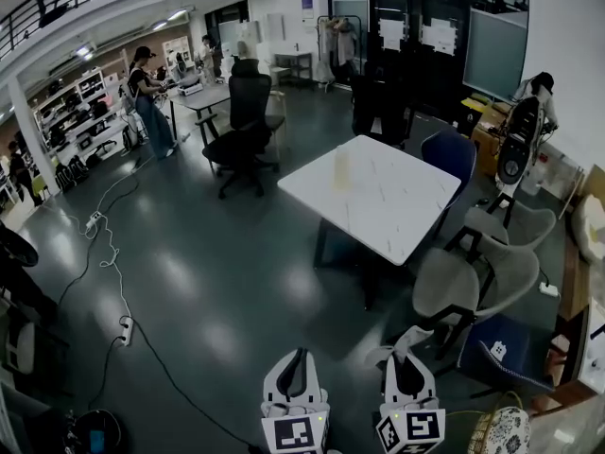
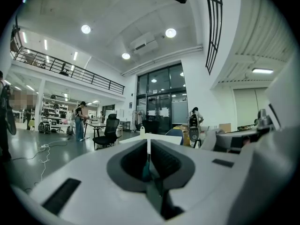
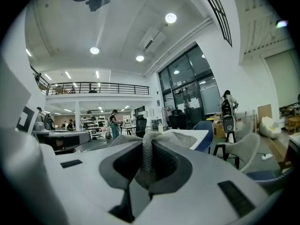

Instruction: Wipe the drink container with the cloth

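Right gripper (image 3: 146,149) clamps a grey, knitted cloth (image 3: 152,136) — left gripper (image 2: 149,150) pressed together.

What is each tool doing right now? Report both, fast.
Left tool: closed, nothing held.
Right tool: closed on the cloth.

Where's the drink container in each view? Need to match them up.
Head view: drink container stands near the left edge of the white table, upper centre.
Left gripper view: drink container tiny, just left of picture centre, on the table.
Right gripper view: drink container tiny, near centre, just above the cloth.
Shared landmark: the white table under it.
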`<state>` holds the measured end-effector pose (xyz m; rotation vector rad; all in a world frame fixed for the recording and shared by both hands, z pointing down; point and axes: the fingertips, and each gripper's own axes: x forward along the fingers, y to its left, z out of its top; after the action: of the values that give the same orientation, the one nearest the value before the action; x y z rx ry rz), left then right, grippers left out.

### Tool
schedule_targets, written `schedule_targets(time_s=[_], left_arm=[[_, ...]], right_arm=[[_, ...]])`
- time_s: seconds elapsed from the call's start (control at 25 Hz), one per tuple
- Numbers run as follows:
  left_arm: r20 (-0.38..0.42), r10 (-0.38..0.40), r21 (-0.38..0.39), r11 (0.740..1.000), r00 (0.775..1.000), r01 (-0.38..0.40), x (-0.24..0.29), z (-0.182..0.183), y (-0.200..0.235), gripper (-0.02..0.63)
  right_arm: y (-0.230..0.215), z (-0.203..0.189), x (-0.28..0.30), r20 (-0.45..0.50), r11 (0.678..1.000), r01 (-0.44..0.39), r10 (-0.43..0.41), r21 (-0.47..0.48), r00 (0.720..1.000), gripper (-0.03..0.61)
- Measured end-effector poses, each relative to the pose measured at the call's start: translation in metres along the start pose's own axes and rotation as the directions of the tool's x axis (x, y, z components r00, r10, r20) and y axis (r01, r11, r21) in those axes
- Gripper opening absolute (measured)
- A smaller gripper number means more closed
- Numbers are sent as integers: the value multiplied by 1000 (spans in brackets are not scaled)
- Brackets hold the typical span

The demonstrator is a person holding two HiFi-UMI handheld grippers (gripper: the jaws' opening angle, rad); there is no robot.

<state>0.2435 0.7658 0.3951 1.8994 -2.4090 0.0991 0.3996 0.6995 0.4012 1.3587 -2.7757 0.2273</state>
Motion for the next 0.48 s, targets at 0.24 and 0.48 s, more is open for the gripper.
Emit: schedule_targets(time_s=[0.24,0.48], left_arm=[[-13,-35,-10,999,999,35,70,9,19,31],[-11,-73,-16,997,997,73,151,26,45,31]], right_arm=[[-2,11,66,-8,1000,10,-10,-8,1000,57],[-7,32,150,17,999,34,-34,-7,999,57]])
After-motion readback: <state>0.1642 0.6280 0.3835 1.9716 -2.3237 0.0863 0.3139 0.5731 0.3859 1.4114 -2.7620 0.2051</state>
